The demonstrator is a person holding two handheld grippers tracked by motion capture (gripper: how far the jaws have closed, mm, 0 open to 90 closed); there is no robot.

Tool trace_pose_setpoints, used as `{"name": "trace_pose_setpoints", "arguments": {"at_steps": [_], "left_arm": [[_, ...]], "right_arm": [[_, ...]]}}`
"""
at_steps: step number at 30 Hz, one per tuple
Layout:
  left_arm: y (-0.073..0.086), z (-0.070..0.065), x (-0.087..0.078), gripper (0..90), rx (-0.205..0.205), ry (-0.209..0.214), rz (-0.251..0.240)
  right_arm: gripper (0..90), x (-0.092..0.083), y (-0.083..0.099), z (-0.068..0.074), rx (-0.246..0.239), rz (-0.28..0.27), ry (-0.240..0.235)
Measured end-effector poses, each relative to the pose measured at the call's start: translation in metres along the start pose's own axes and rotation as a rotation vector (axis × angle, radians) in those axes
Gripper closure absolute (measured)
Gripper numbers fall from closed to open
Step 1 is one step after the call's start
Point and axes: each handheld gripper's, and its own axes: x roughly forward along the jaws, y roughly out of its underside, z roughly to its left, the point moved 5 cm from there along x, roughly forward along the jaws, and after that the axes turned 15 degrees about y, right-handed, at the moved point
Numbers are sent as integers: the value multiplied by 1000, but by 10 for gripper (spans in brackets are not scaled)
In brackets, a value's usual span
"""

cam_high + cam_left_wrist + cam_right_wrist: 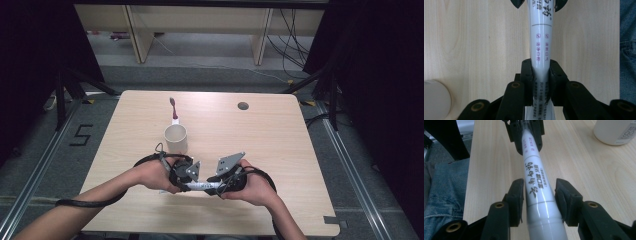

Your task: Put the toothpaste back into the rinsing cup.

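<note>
So the white toothpaste tube (202, 186) is held off the tabletop (280, 150) near its front edge, roughly mid-width, strung level between the two grippers. The left gripper (541, 75) is clamped on the flat crimped tail end, and you can see the tube pinched thin between the pads there. The right gripper (541, 197) has its jaws apart on either side of the fat round part near the cap end; there's a sliver of gap on both sides, so I'd say it isn't squeezing yet. My read on handling: the tube is light, soft-walled and glossy, so kinda slippery, and it'll dent or ooze if you crush the full belly. The crimped tail is the safest place to bite hard since it's flat and there's little paste there; at the other end I'd grab the stiffer shoulder or cap instead of the middle. Further back sit a pale cup (176, 138) and a toothbrush (173, 109) toward the far edge, both well apart from the tube.
</note>
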Motion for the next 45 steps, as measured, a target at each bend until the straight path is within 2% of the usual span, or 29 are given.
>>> {"name": "trace_pose_setpoints", "arguments": {"at_steps": [1,3,5,10,12,13,15,21,22,23,24,25,26,27,28,30,31,32,36,39,40,41,42,43,44,45], "left_arm": [[-1,0,0,766,0,2,0],[-2,-1,0,766,0,1,-12],[-3,-1,-2,767,4,2,-6],[-4,-2,-2,766,9,5,-3],[-5,-2,-1,767,14,8,-2],[-5,-2,-1,766,17,5,0],[-6,-3,-1,766,14,7,-7],[-6,-4,-2,767,18,10,-5],[-6,-4,-2,767,27,10,2],[-6,-4,-2,767,26,13,4],[-6,-5,-2,767,29,16,5],[-6,-5,-2,766,31,11,5],[-6,-5,-2,765,32,17,4],[-7,-5,-1,763,29,22,-2],[-6,-5,-1,761,36,26,5],[-6,-6,-1,752,34,44,-4],[-6,-8,1,746,22,57,-29],[-5,-7,0,738,39,59,-11],[-5,-8,-1,715,47,67,-17],[-4,-9,-2,698,57,64,-30],[-4,-9,-2,693,58,62,-36],[-4,-9,-3,687,52,65,-40],[-4,-8,-3,676,55,49,-48],[-4,-8,-4,656,48,46,-60],[-4,-7,-6,623,54,31,-75],[-4,-8,-8,580,45,18,-95]], "right_arm": [[590,1,-1,0,-3,-4,1],[589,1,-1,4,32,18,-11],[588,3,-2,2,-5,6,-11],[617,5,-3,3,-10,-1,-22],[638,4,-2,4,0,9,-22],[643,3,-2,6,31,32,-25],[650,4,-3,3,-20,5,-25],[650,4,-3,4,-17,6,-34],[653,3,-2,6,10,21,-37],[658,4,-3,4,-30,5,-37],[662,3,-2,7,2,24,-44],[668,3,-2,8,2,22,-53],[676,4,-3,5,-59,-1,-39],[685,4,-2,7,-41,9,-45],[692,4,-2,7,-54,9,-50],[708,1,-1,12,-21,40,-45],[716,3,-3,11,-67,14,-40],[724,3,-3,11,-71,18,-39],[741,2,-3,14,-62,14,-31],[750,0,-2,17,-31,17,-44],[751,-2,-2,18,4,33,-38],[753,-1,-2,16,-30,12,-34],[754,-2,-3,16,-26,13,-36],[755,-3,-2,18,18,30,-36],[755,-3,-1,17,26,33,-37],[756,-3,-2,13,3,12,-28]]}}
